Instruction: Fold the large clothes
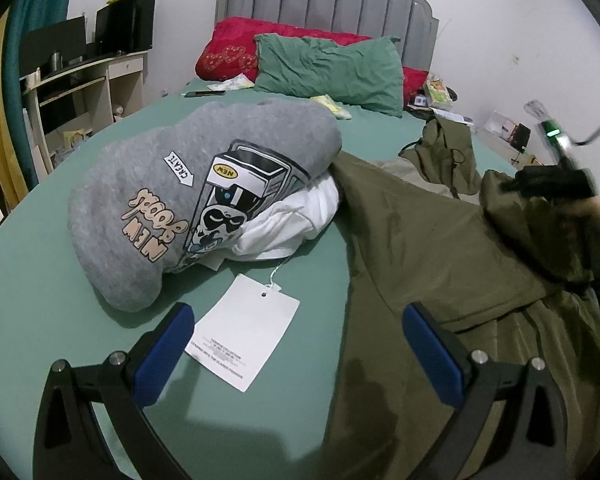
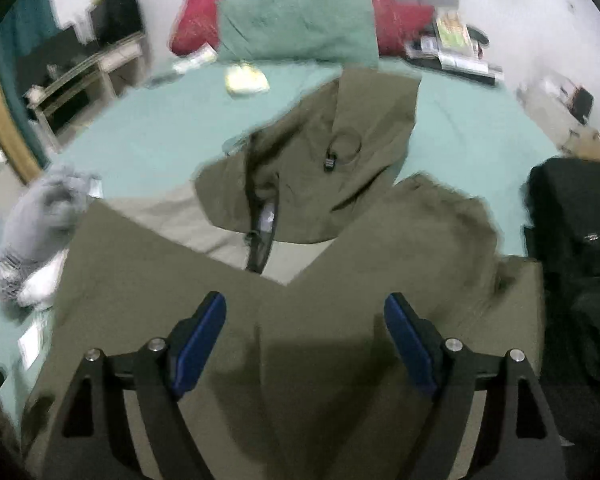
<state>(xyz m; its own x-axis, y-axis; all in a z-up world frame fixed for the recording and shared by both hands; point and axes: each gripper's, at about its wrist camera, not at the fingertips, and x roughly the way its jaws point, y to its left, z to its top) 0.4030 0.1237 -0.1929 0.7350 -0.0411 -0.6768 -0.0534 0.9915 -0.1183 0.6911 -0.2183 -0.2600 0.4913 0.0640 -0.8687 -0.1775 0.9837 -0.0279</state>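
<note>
An olive hooded jacket point(image 2: 312, 216) lies spread on the green bed sheet point(image 2: 140, 136), hood toward the pillows, both sides folded in over its middle. It also shows in the left wrist view point(image 1: 440, 248) at the right. My right gripper point(image 2: 305, 312) is open and empty just above the jacket's lower part. My left gripper point(image 1: 298, 322) is open and empty over the sheet at the jacket's left edge, above a white paper tag point(image 1: 244, 340). The right gripper shows blurred in the left wrist view point(image 1: 556, 180), above the jacket's right side.
A folded grey printed sweatshirt point(image 1: 188, 200) lies on a white garment point(image 1: 296, 216) left of the jacket. A green pillow point(image 1: 332, 68) and a red pillow point(image 1: 228, 48) lie at the headboard. A black garment point(image 2: 572, 216) lies at the right. A desk point(image 1: 84, 76) stands left.
</note>
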